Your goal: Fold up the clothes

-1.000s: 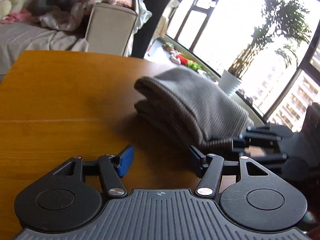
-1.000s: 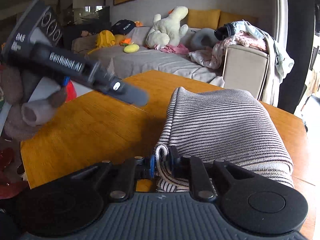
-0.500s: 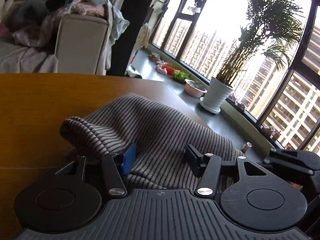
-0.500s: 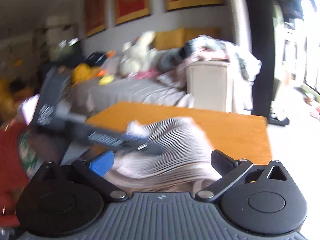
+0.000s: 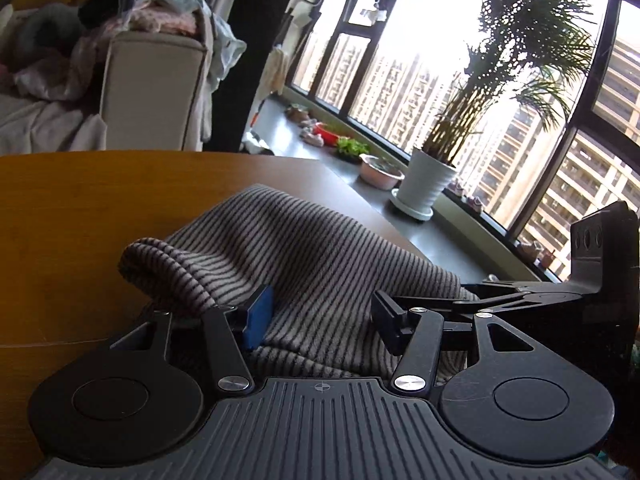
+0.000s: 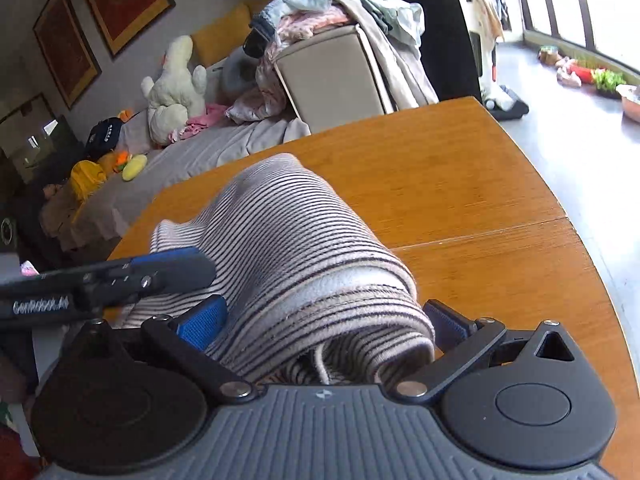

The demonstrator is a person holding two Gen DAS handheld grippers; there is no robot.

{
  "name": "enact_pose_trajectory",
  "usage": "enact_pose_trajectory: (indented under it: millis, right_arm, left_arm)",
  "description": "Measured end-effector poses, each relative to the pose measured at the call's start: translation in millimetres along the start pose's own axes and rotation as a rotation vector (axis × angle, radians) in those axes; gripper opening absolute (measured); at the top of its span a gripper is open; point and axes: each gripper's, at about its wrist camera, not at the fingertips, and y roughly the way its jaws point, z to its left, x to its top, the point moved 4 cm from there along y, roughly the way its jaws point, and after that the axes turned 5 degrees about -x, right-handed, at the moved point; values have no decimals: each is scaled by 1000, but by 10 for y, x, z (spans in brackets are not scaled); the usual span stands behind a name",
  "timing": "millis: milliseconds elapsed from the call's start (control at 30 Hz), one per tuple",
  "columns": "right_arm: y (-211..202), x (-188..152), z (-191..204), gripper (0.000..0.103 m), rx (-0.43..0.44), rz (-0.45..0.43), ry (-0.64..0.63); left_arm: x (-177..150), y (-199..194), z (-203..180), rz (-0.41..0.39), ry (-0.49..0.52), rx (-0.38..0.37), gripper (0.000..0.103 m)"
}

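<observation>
Both grippers spread wide around folded striped garment [image 5: 320, 264] on table [image 5: 72, 208].
Left gripper [image 5: 320, 316] and right gripper [image 6: 324, 328] straddled its bundle; neither clamped; left tool reached from 9 o'clock.

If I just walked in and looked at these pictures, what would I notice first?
Probably the striped folded cloth bunched on the orange wooden table, with the open right gripper straddling its rolled end and the open left gripper over it too. Next, the tall potted palm by the bright window, and the white stuffed animal on the sofa behind the table.
</observation>
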Motion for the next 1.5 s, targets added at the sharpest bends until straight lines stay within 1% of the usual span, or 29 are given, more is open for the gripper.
enact_pose_trajectory:
  millis: [33,100,167,233,333,433,500,533,633,700,733,767,800,867,933,967,1000,1100,1133,1167,1200,1233,1300,1333,1367,1400,1433,1467,1500]
  right_arm:
    - [-57,-65,101,103,-24,-31,-36]
    - [-127,-156,234,103,-61,-67,-57]
    - [-133,-210,236,103,-59,-56,25]
    - [-91,-232,161,103,-5,-39,130]
    - [-92,-248,161,103,33,-34,129]
    - [-115,-257,151,103,117,-15,123]
    - [-166,-226,91,103,151,-1,133]
    - [-223,-177,48,103,149,-24,134]
    - [-402,76,-48,103,88,-133,94]
    - [-413,290,-59,101,101,-151,56]
    - [-419,396,-64,96,107,-160,37]
    - [-408,496,-64,85,118,-160,22]
    - [-344,574,-49,82,138,-135,20]
    - [-152,690,-13,82,156,-73,21]
    - [89,763,21,84,151,-1,5]
    - [220,783,35,87,145,41,-3]
    - [350,777,37,88,153,93,8]
    - [656,724,-13,88,242,243,95]
    - [719,708,-12,87,271,278,113]
    - [682,695,38,77,301,270,104]
    - [645,682,87,62,330,262,95]
    - [581,675,152,60,353,240,71]
    - [286,689,357,52,383,122,-54]
    - [134,681,430,51,404,63,-107]
    - [24,658,469,51,403,25,-152]
    - [-27,623,482,51,369,7,-196]
    - [-60,586,487,51,327,-4,-238]
    - [-40,541,471,50,261,0,-275]
    - [1,489,458,45,193,5,-315]
  left_arm:
    - [-1,-23,30,1,-5,-6,59]
    - [-15,-73,76,-1,-11,-22,59]
    - [-54,-131,97,-8,-7,-37,59]
    - [-98,-180,99,-17,10,-37,59]
    - [-146,-240,103,-28,26,-28,59]
    - [-158,-256,103,-34,22,-26,59]
    - [-159,-251,98,-37,22,-25,59]
    - [-157,-252,92,-37,21,-23,59]
    - [-151,-258,89,-35,15,-20,59]
    - [-147,-258,98,-36,9,-24,59]
    - [-148,-256,101,-37,5,-26,60]
    - [-148,-254,104,-39,2,-29,60]
    - [-149,-255,107,-40,-1,-30,60]
    - [-153,-259,112,-43,-4,-32,60]
    - [-155,-263,115,-43,-3,-36,60]
    - [-154,-266,117,-42,-3,-38,60]
    - [-153,-269,120,-42,-3,-41,60]
    - [-161,-296,120,-40,3,-45,60]
    - [-170,-312,116,-40,10,-44,61]
    - [-183,-331,111,-40,19,-44,62]
    - [-195,-347,104,-41,26,-45,66]
    - [-210,-360,95,-43,36,-47,70]
    - [-237,-381,76,-48,56,-50,75]
    - [-240,-401,61,-54,64,-56,80]
    - [-242,-431,43,-62,72,-66,83]
    - [-243,-461,26,-70,80,-75,88]
    - [-245,-490,8,-78,87,-85,89]
    - [-255,-521,-1,-80,93,-93,89]
    - [-270,-547,-5,-76,94,-89,89]
